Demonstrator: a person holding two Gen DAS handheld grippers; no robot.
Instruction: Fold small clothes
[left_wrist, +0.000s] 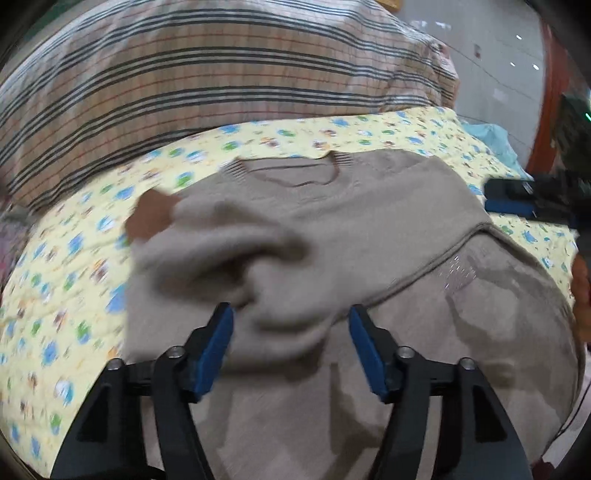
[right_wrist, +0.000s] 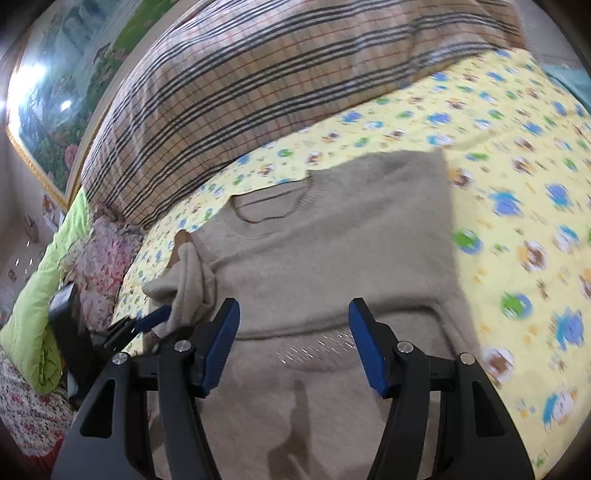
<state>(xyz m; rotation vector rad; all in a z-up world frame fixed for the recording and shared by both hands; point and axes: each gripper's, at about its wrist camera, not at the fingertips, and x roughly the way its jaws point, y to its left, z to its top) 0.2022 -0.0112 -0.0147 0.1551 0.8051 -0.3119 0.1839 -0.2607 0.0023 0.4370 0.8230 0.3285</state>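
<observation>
A beige knit sweater (left_wrist: 332, 206) lies flat on the bed, neckline away from me. Its left sleeve (left_wrist: 229, 251), with a brown cuff (left_wrist: 151, 218), is bunched up and lies over the body. My left gripper (left_wrist: 291, 314) stands open just above that bunched sleeve, the blue pads apart and clear of the cloth. In the right wrist view the sweater (right_wrist: 314, 251) fills the middle. My right gripper (right_wrist: 293, 314) hangs open over its chest with nothing between its fingers. A blue finger of the left gripper (right_wrist: 153, 318) shows beside the sleeve (right_wrist: 188, 280). The right gripper (left_wrist: 513, 199) shows at the right edge of the left wrist view.
A yellow cartoon-print sheet (left_wrist: 66, 280) covers the bed. A plaid quilt (left_wrist: 184, 74) is heaped behind the sweater. A green blanket (right_wrist: 44, 295) and floral fabric (right_wrist: 107, 251) lie at the left. A landscape painting (right_wrist: 66, 74) hangs on the wall.
</observation>
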